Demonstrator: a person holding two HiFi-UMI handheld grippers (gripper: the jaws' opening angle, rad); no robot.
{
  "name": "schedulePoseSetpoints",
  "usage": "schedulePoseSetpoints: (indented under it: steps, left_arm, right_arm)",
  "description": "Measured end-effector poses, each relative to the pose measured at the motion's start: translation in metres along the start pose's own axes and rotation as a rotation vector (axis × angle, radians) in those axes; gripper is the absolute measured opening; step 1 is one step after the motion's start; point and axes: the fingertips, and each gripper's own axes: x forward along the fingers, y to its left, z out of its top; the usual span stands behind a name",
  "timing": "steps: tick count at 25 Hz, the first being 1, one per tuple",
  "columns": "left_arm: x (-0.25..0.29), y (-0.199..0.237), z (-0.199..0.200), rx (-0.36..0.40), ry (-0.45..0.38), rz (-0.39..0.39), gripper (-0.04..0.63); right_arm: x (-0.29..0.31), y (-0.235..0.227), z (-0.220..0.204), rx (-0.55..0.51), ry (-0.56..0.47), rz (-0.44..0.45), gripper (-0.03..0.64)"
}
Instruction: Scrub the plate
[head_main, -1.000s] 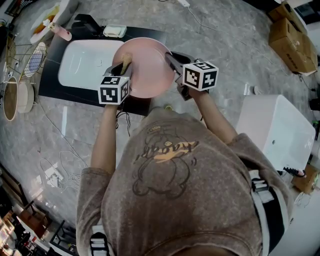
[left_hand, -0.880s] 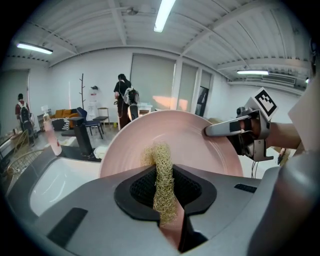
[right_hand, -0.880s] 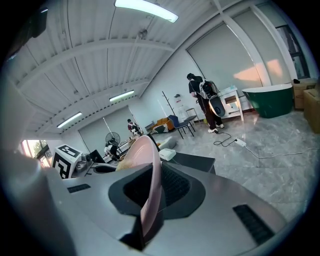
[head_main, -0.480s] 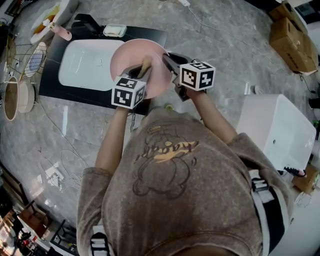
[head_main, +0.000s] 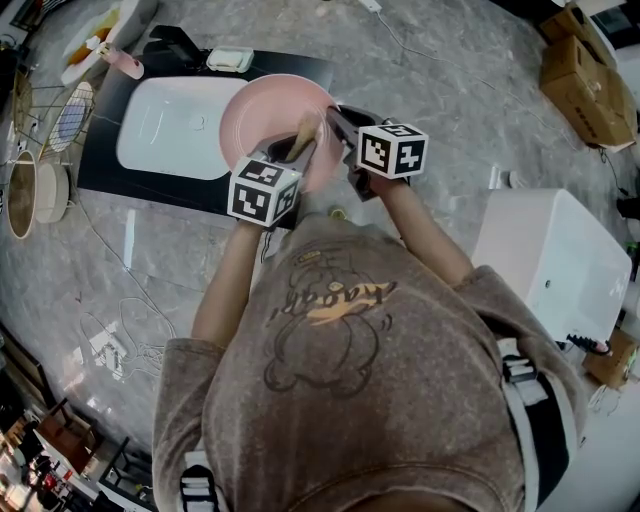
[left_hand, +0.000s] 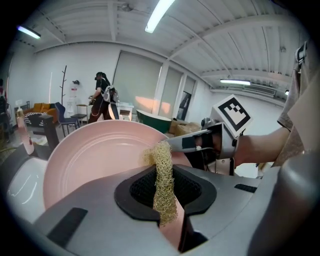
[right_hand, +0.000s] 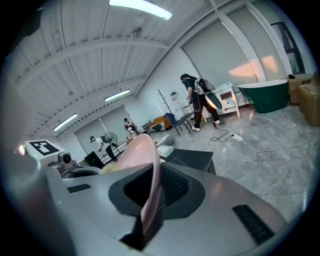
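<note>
A pink plate (head_main: 262, 112) is held tilted over the white basin, and its rim stands between the jaws of my right gripper (head_main: 334, 122). Those jaws are closing on the rim (right_hand: 146, 159), which the pads of the right gripper (right_hand: 149, 202) pinch edge-on. My left gripper (head_main: 298, 146) is shut on a yellowish mesh scrubber (head_main: 308, 128). In the left gripper view the scrubber (left_hand: 163, 176) sticks up from the left gripper (left_hand: 167, 192) and its tip lies against the plate's face (left_hand: 85, 161) near the right rim, close to the right gripper (left_hand: 176, 144).
A white basin (head_main: 165, 125) sits on a black mat (head_main: 108, 172) under the plate, with a soap dish (head_main: 229, 61) and a pink bottle (head_main: 125, 67) behind it. A white box (head_main: 560, 262) stands at the right, and cardboard boxes (head_main: 585, 72) lie at the far right.
My left gripper has swept the scrubber rightward across the plate, from its left part to near the right rim. The right gripper and plate have barely moved.
</note>
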Motion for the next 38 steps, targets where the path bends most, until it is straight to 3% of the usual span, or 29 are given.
schedulePoseSetpoints:
  steps: [11,26,35,38]
  left_arm:
    - [-0.037,0.033,0.007,-0.088,-0.083,0.119,0.077]
    - [-0.075,0.069,-0.018,-0.192,-0.085,0.267,0.077]
    - [-0.075,0.079,-0.021,-0.22,-0.097,0.283,0.077]
    - [-0.072,0.08,-0.018,-0.215,-0.099,0.28,0.077]
  right_arm:
    - [0.027,-0.032,-0.035,0.108,0.08,-0.059,0.035]
    - [0.074,-0.062,-0.092,0.177,0.192,-0.086,0.036]
    - [0.086,-0.072,-0.102,0.08,0.254,-0.136,0.043]
    - [0.085,-0.071,-0.099,0.017,0.278,-0.128,0.118]
